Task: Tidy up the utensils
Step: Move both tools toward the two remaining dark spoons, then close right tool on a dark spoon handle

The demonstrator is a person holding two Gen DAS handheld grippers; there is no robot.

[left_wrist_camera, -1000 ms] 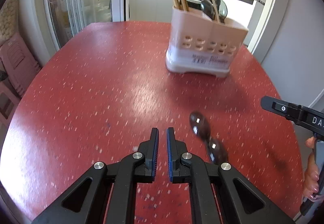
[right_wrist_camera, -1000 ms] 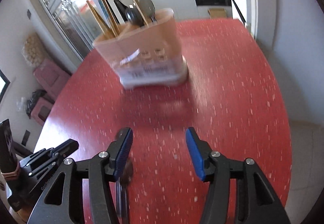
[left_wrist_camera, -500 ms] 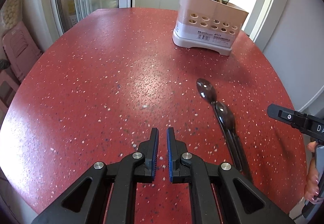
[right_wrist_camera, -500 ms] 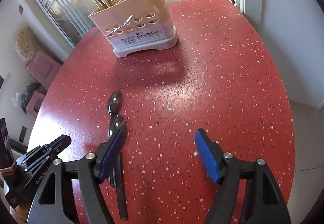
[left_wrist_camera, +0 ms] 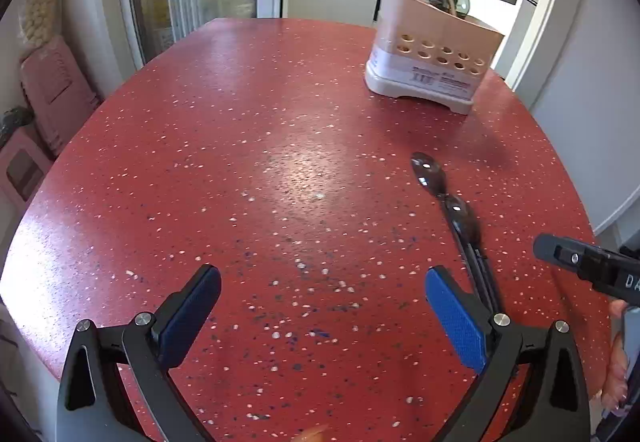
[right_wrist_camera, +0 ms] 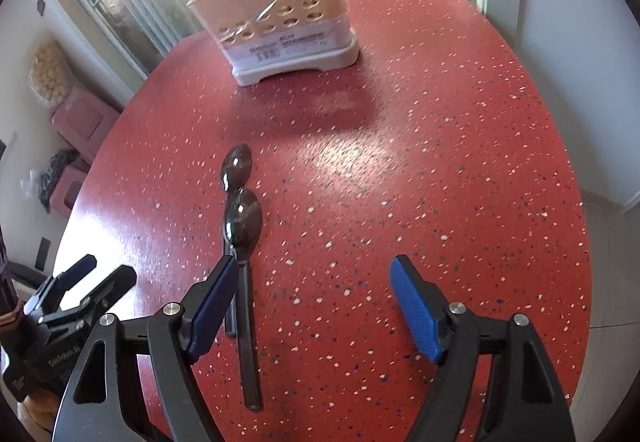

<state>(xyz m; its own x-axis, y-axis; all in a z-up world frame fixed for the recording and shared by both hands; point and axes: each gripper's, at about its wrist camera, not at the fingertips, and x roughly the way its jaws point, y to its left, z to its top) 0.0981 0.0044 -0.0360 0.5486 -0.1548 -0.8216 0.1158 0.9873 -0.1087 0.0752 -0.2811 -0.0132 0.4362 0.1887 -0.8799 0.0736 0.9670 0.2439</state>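
My left tool [left_wrist_camera: 322,296] is opening wide over bare worktop [left_wrist_camera: 260,162]; my right tool [right_wrist_camera: 312,292] gapes empty. Two dark spoons [right_wrist_camera: 240,218] lie just beside its left finger, the holder [right_wrist_camera: 280,26] well beyond.

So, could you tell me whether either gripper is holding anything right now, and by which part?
Nothing is held. The left gripper is opening over bare table; the right gripper is open, both spoons lying loose.

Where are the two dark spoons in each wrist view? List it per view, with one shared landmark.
Left wrist view: the two dark spoons lie right of centre, handles running behind the right jaw.
Right wrist view: the spoons lie left of centre, handles passing the left jaw.
Shared landmark: the beige utensil holder at the table's far end.
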